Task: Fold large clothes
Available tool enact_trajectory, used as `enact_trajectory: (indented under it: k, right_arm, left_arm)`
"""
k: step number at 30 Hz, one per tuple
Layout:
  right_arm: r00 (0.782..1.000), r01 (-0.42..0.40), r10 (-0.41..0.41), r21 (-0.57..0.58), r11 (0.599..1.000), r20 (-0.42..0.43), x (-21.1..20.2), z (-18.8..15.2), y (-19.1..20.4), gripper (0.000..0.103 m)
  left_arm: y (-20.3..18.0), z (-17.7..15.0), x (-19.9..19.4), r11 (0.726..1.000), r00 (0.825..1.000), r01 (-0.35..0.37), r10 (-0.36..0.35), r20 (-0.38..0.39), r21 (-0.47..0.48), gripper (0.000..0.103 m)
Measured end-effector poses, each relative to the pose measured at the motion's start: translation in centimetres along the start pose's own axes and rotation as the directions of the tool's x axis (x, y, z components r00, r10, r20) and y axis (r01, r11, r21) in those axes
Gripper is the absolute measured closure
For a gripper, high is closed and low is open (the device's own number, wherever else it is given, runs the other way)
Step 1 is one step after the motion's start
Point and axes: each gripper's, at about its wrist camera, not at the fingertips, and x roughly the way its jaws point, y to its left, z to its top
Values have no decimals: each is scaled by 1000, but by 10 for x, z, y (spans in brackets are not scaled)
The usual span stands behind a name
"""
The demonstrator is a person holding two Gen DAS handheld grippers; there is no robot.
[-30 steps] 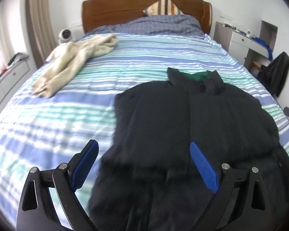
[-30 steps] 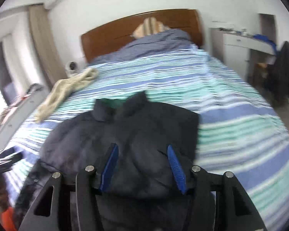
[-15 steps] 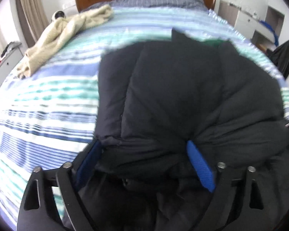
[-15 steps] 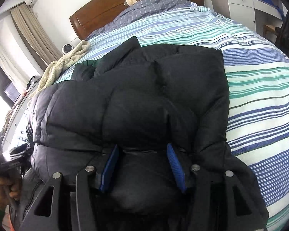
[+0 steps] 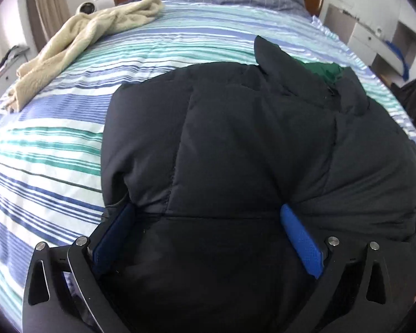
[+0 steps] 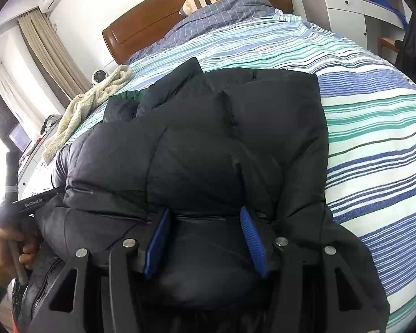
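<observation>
A large black puffer jacket with a green lining at the collar lies on the striped bed, collar toward the headboard; it also fills the right wrist view. My left gripper is open, its blue fingers straddling a thick fold of the jacket's near-left part. My right gripper is partly open, its blue fingers around a bulge of the jacket's near-right part. Whether either pair squeezes the fabric is unclear. The left tool and hand show at the left of the right wrist view.
A cream fleece garment lies at the bed's far left. The striped bedspread surrounds the jacket. A wooden headboard and pillow stand at the back. A white dresser and dark hanging clothes stand right.
Both grippers have moved down and forward from above the bed onto the jacket's near edge. The jacket's near part is now bunched between the fingers.
</observation>
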Motion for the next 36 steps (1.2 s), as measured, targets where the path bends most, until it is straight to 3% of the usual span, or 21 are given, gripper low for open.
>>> enact_trajectory:
  k: [3,8,10,13,15,17,19,28,32,36]
  right_arm:
    - [1000,-15,15,12,1000,8,-1,-1,-3,50]
    - [999,-25,25,18,1000,25,-3,-4,-6,50]
    - [999,-23,22,18,1000,28,-4,-5,-5,50]
    - [999,-23,23,19,1000,30,-5,-6,-5,50]
    - [999,-25,24,20,1000,32,-6,-7,-5,50]
    - [999,-28,27,19,999,35,-7,-7,-5,50]
    - [999,-31,31,15,999,38,-7,-8,-4,50]
    - [999,-20,20,7,1000,45,-6,-10,-2,50]
    - [999,-12,12,5,1000,42,-6,-8,1,50]
    - [999,-3,3,1,1000,44,-4,-8,5,50]
  left_arm:
    - [-2,10,-23,1000,1000,-10,10,-5,20,6]
    - [-1,40,-64,995,989,94,-92,118,-14,3]
    - [-5,54,-56,993,987,112,-109,120,-21,3]
    - [-8,69,-19,998,995,45,-41,94,-38,3]
    - [2,65,15,998,999,-9,12,42,-67,2]
    - [20,55,39,994,1000,-17,17,-1,-112,0]
    - [30,50,42,988,1000,4,-2,15,-158,0]
    - [23,45,48,990,999,-32,36,27,-135,0]
    - [21,36,20,995,999,-34,37,32,-96,1]
    - [26,1,-34,996,997,59,-56,57,-66,1]
